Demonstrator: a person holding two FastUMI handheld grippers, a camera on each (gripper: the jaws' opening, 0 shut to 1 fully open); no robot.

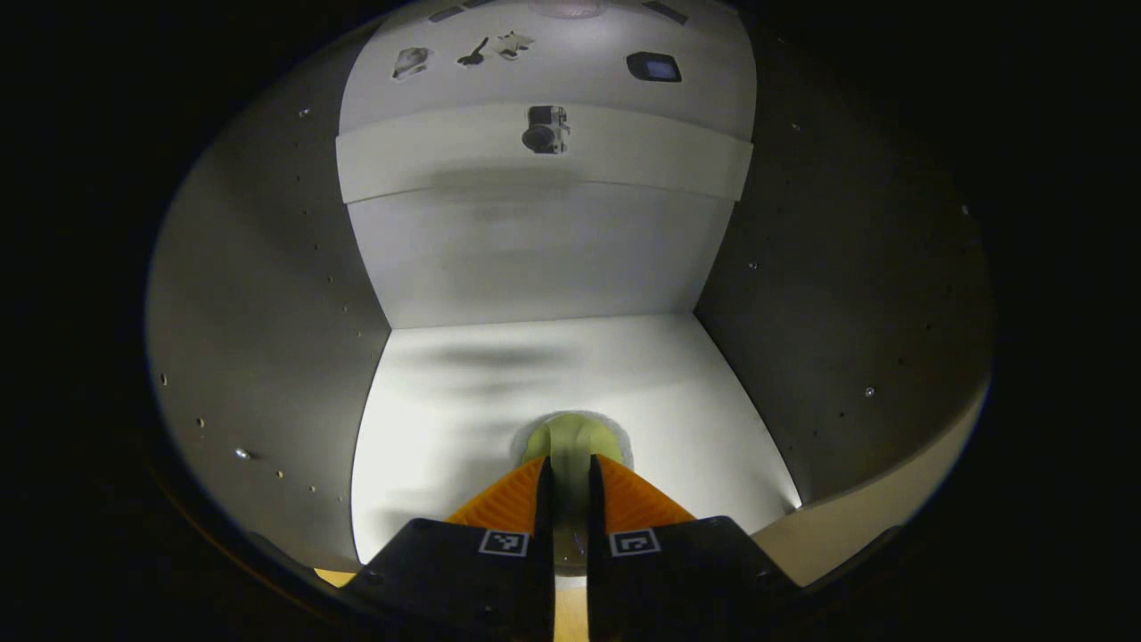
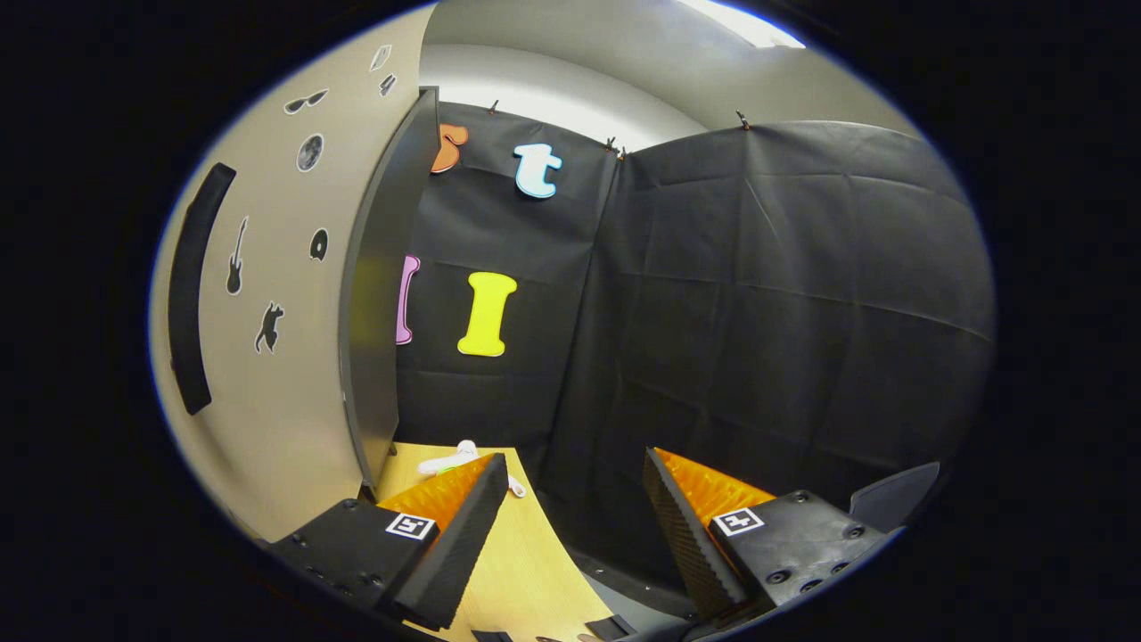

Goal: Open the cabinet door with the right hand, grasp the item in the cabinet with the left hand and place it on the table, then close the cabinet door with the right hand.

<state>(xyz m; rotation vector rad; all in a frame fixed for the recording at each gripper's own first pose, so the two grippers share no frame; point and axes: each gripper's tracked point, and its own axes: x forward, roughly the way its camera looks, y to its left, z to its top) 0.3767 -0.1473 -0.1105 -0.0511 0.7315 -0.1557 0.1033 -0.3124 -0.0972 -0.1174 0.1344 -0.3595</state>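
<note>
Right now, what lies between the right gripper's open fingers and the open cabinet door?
Bare tabletop with a small white object near the cabinet door, in the right gripper view.

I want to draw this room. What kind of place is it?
Probably a test booth, not a real home: a cabinet door with stickers stands open, black cloth hangs as the wall, and a small wooden table sits below.

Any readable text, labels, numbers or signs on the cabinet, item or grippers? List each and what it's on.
No readable words or numbers.
Square markers on left gripper and right gripper: coded patterns, no characters.
Stickers on cabinet door: picture silhouettes, no text.
Pale green item between the left gripper's fingers: no print visible.
Small dark panel, top of left gripper view: too small to read.
</note>
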